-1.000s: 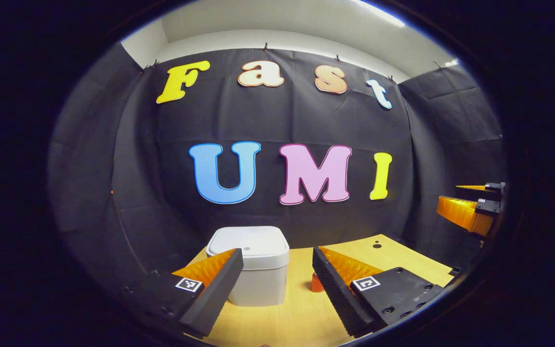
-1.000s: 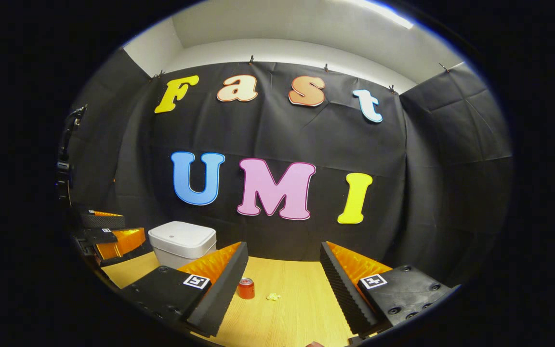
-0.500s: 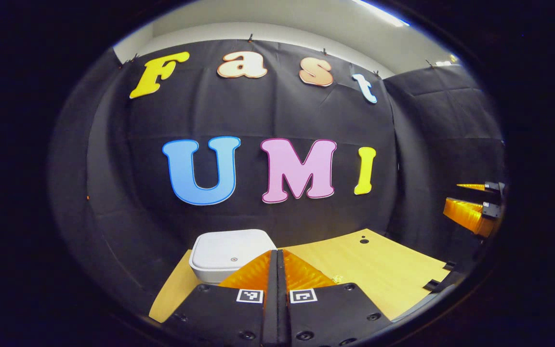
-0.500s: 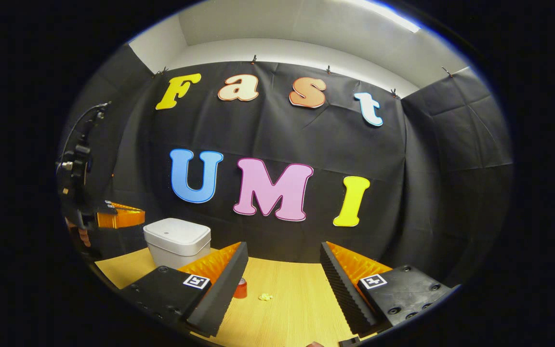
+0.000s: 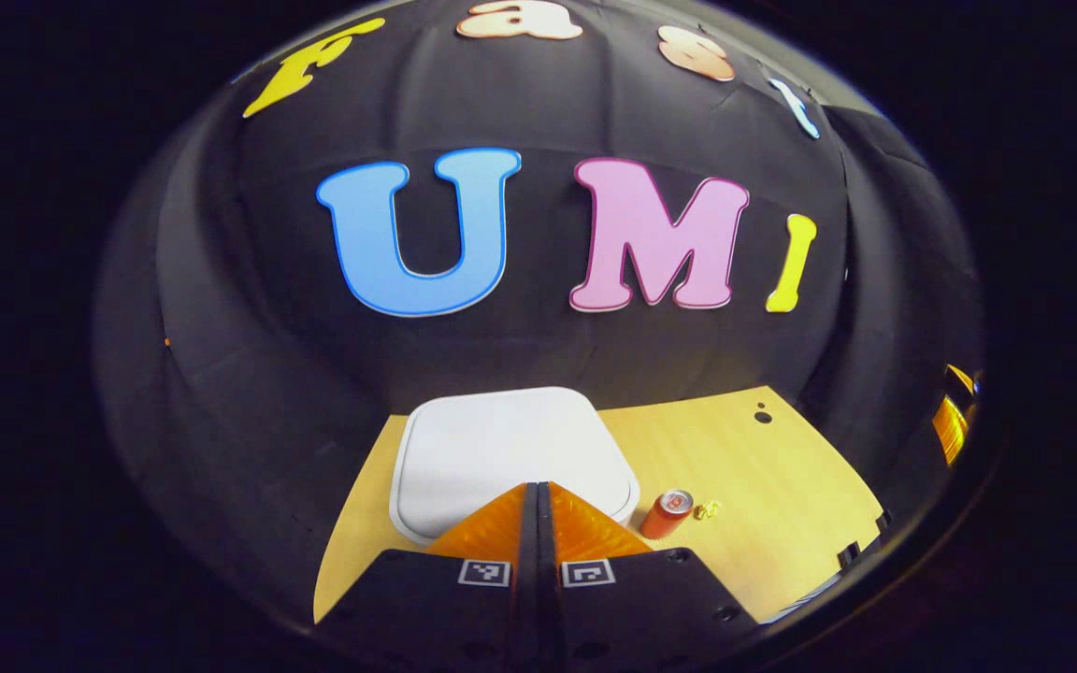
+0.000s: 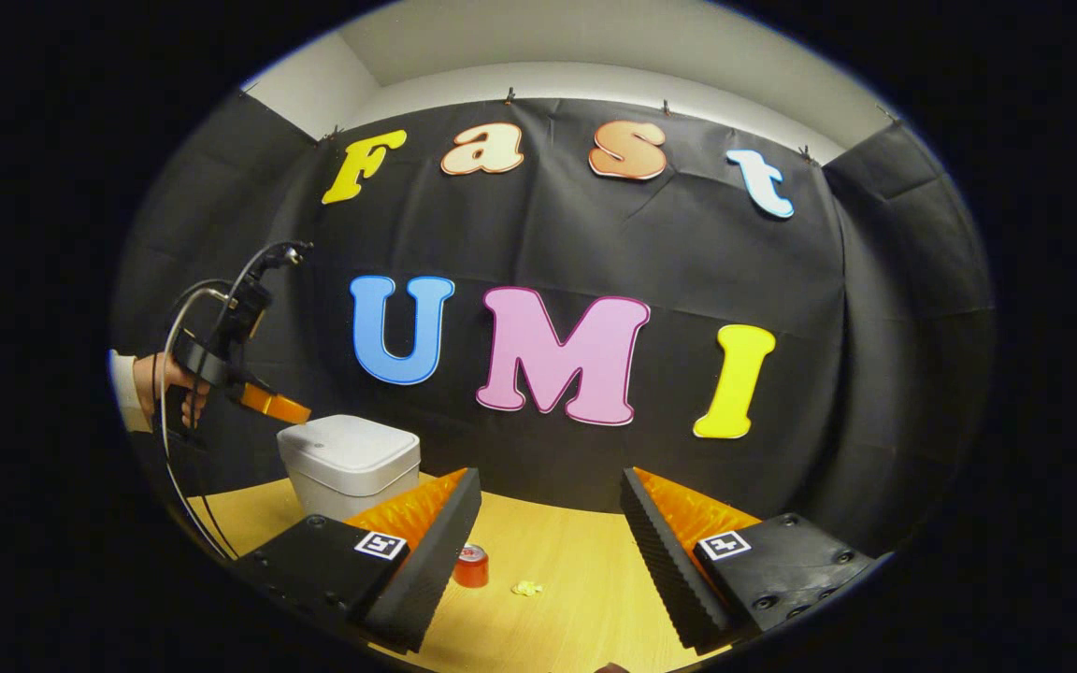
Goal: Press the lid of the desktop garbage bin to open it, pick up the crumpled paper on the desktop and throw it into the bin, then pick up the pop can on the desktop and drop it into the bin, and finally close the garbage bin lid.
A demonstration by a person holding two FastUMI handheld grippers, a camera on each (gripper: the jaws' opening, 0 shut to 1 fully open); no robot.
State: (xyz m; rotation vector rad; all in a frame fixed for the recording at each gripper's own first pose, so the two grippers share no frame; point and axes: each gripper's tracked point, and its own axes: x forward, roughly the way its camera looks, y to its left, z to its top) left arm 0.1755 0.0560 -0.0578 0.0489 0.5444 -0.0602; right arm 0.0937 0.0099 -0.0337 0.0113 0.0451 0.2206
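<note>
The white bin (image 5: 510, 449) stands at the back left of the wooden table with its lid shut. My left gripper (image 5: 537, 488) is shut with nothing in it, tilted down, its tips just over the lid's near edge. From the right gripper view, the left gripper (image 6: 300, 411) hangs close above the bin (image 6: 349, 458), held by a hand (image 6: 160, 379). The red pop can (image 5: 667, 513) stands right of the bin, and the small yellow crumpled paper (image 5: 708, 509) lies beside it. My right gripper (image 6: 552, 491) is open and holds nothing, above the table with the can (image 6: 471, 566) and paper (image 6: 526, 588) below it.
The wooden table (image 5: 782, 486) ends at black cloth walls behind and on both sides. A small dark hole (image 5: 762, 416) marks the tabletop at the back right. A cable (image 6: 179, 449) loops down from the left gripper.
My left gripper shut a second ago and has since risen, moved forward and tilted down over the bin lid. The right gripper has stayed open and nearly still.
</note>
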